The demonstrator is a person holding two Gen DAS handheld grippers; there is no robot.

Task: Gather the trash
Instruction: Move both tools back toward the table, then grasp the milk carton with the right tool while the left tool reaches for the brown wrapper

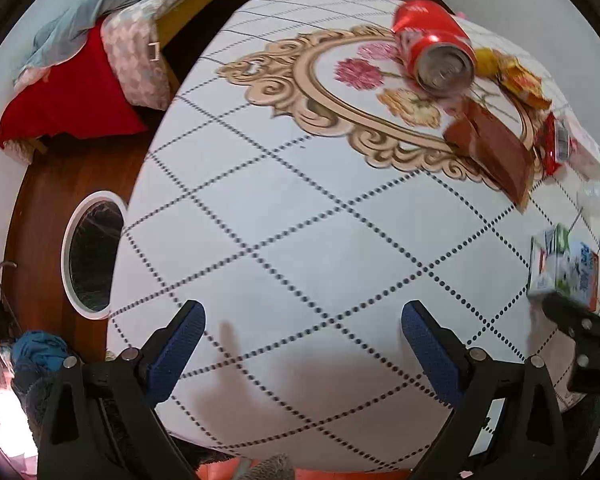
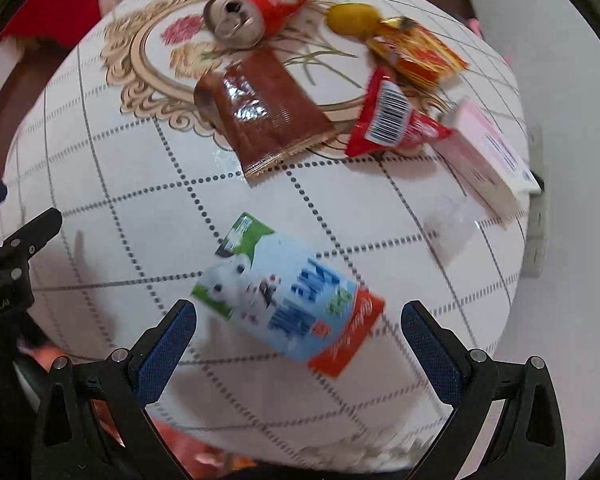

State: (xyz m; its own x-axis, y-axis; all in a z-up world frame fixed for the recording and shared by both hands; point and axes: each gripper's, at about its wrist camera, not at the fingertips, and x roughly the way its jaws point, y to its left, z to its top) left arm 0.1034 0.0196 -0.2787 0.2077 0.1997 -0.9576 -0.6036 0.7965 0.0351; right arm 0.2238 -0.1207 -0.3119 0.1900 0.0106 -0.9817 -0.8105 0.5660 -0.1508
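Note:
Trash lies on a table with a white patterned cloth (image 1: 300, 240). A milk carton (image 2: 284, 300) lies on its side between the open fingers of my right gripper (image 2: 300, 340), untouched by them; it also shows in the left wrist view (image 1: 564, 272). Farther off lie a red soda can (image 2: 260, 0), a brown wrapper (image 2: 260, 116), a red wrapper (image 2: 392, 120), an orange-yellow wrapper (image 2: 416, 52), a pink box (image 2: 488, 156) and clear plastic (image 2: 448, 220). My left gripper (image 1: 302, 344) is open and empty over bare cloth. The can (image 1: 436, 48) and brown wrapper (image 1: 492, 148) lie far right of it.
A white-rimmed trash bin with a black liner (image 1: 92, 252) stands on the wooden floor left of the table. A bed with red and blue bedding (image 1: 80, 60) is beyond it. A white wall and power strip (image 2: 538, 208) are right of the table.

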